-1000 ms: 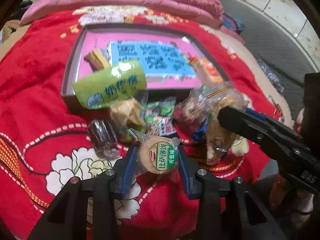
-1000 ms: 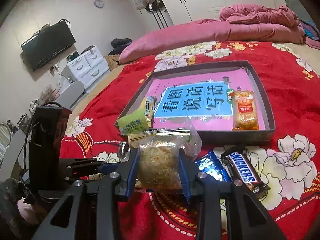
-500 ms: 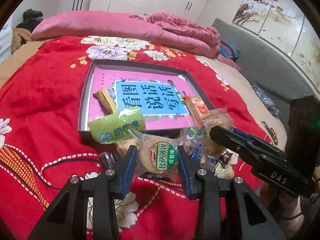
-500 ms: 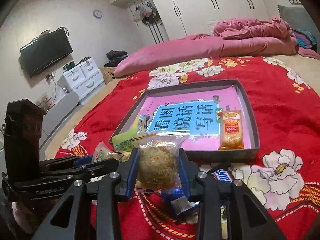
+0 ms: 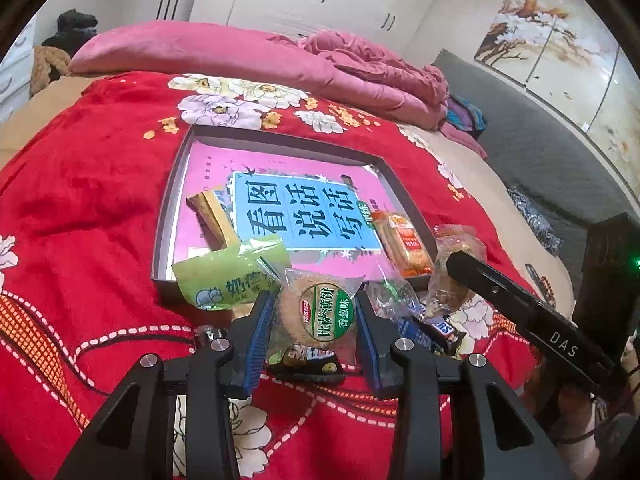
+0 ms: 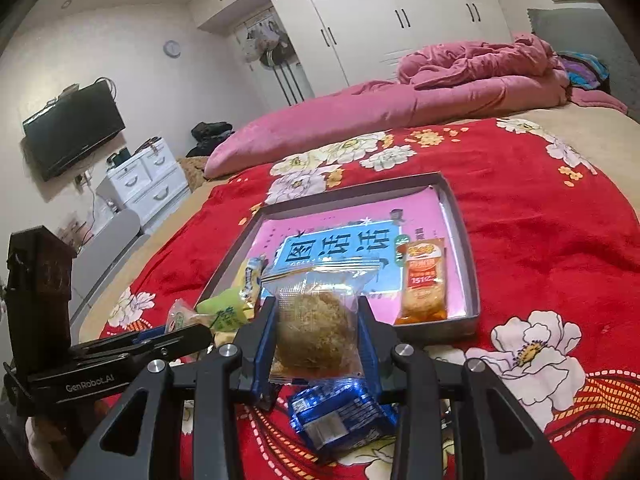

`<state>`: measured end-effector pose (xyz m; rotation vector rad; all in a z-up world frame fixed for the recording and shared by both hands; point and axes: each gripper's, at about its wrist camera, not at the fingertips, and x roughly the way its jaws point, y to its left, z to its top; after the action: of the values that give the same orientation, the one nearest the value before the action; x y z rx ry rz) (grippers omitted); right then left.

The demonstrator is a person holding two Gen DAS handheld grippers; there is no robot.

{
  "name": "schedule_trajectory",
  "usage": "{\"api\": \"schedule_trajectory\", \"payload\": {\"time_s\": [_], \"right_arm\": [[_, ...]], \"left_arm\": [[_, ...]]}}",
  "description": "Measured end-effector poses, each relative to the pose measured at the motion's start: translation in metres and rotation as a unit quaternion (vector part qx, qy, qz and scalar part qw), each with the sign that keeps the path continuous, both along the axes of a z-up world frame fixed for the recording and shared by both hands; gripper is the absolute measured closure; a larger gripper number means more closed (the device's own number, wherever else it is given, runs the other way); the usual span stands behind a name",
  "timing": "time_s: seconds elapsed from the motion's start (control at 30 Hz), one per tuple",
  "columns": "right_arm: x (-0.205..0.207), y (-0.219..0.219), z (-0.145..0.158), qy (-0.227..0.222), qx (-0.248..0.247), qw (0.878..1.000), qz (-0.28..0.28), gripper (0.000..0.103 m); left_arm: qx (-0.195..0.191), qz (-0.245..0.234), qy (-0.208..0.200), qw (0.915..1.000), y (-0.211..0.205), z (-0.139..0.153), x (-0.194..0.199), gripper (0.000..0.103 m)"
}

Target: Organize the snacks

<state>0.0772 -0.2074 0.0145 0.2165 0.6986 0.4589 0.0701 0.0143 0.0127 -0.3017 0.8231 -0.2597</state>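
Task partly done: two snacks, an orange packet [image 6: 423, 280] and a tan bar [image 5: 211, 216], are seen inside the tray [image 5: 170, 216], while a round biscuit [image 5: 320, 316] is clamped in the left gripper [image 5: 316, 330], a floss cake [image 6: 316, 332] in the right gripper [image 6: 318, 340], and further packets remain on the red blanket [image 5: 80, 184].

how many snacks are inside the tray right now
2: a tan bar at the tray's left side, an orange pack at its right. The green pouch only overlaps the front rim.
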Motion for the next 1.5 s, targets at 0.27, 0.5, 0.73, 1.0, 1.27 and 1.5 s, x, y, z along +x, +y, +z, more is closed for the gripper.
{"api": "schedule_trajectory", "payload": {"time_s": [0.27, 0.5, 0.73, 1.0, 1.27, 1.5], "right_arm": [[0.008, -0.009, 0.001, -0.007, -0.001, 1.000, -0.021, 0.065], [0.017, -0.022, -0.001, -0.002, 0.009, 0.999, -0.046, 0.065], [0.025, -0.026, -0.003, 0.000, 0.008, 0.998, -0.056, 0.065], [0.032, -0.024, -0.004, -0.002, 0.004, 0.998, -0.058, 0.065], [0.038, -0.021, -0.006, -0.004, -0.001, 0.998, -0.062, 0.065], [0.046, -0.018, -0.008, -0.004, -0.008, 0.998, -0.067, 0.065]], "left_arm": [[-0.002, 0.004, -0.006, 1.0000, -0.003, -0.001, 0.010, 0.062], [0.003, 0.003, -0.008, 1.0000, -0.008, -0.002, 0.018, 0.062], [0.007, 0.001, -0.010, 0.9999, -0.014, -0.004, 0.026, 0.062], [0.016, 0.001, -0.017, 0.9997, -0.023, -0.005, 0.042, 0.062], [0.031, -0.004, -0.018, 0.9994, -0.031, -0.010, 0.055, 0.062], [0.041, -0.010, -0.020, 0.9989, -0.039, -0.013, 0.064, 0.062]]}}
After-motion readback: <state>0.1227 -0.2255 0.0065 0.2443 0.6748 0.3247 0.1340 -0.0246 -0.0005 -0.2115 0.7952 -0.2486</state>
